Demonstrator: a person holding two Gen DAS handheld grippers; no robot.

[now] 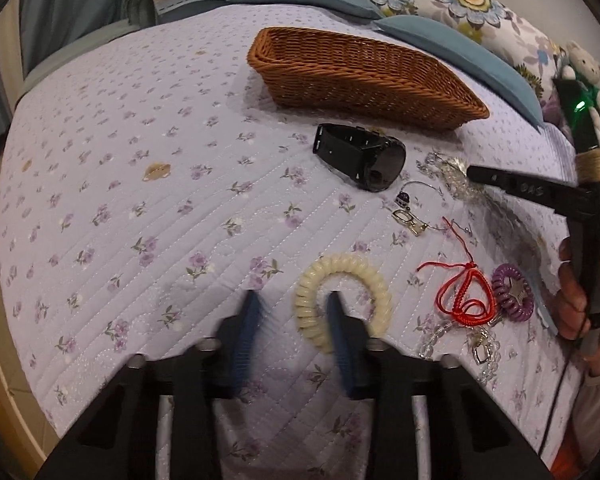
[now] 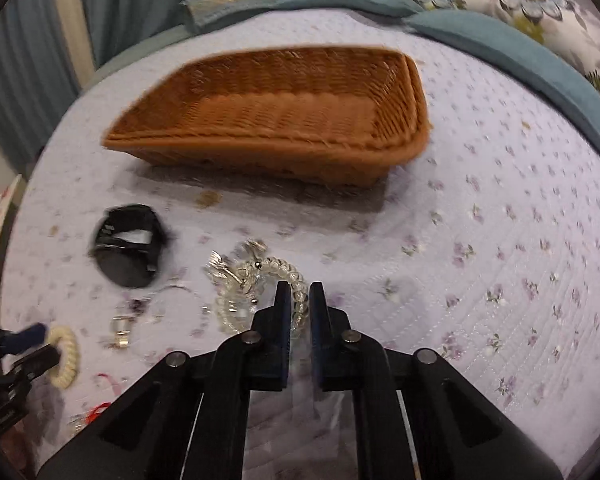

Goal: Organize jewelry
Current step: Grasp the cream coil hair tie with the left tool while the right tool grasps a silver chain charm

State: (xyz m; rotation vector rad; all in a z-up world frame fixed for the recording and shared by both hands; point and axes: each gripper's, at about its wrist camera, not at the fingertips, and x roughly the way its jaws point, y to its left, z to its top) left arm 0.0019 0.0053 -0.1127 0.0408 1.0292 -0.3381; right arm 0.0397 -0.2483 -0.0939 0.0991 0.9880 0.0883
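My left gripper stands apart astride the cream coil band, one finger inside its ring and one outside, not yet pinching. My right gripper looks nearly together, clamped on the near arc of the clear coil band just ahead. Both bands should be light, springy and slick, so I'd grip across the coil's thickness. The basket waits well beyond my fingertips.

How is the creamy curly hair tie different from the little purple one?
The cream hair tie is bigger and plain; the purple hair tie is smaller, with a silver star charm on it. The left gripper has one finger inside the cream hair tie's ring, but nothing touches the purple hair tie, which sits beside the red cord. Both are coiled rings lying flat on the quilt.
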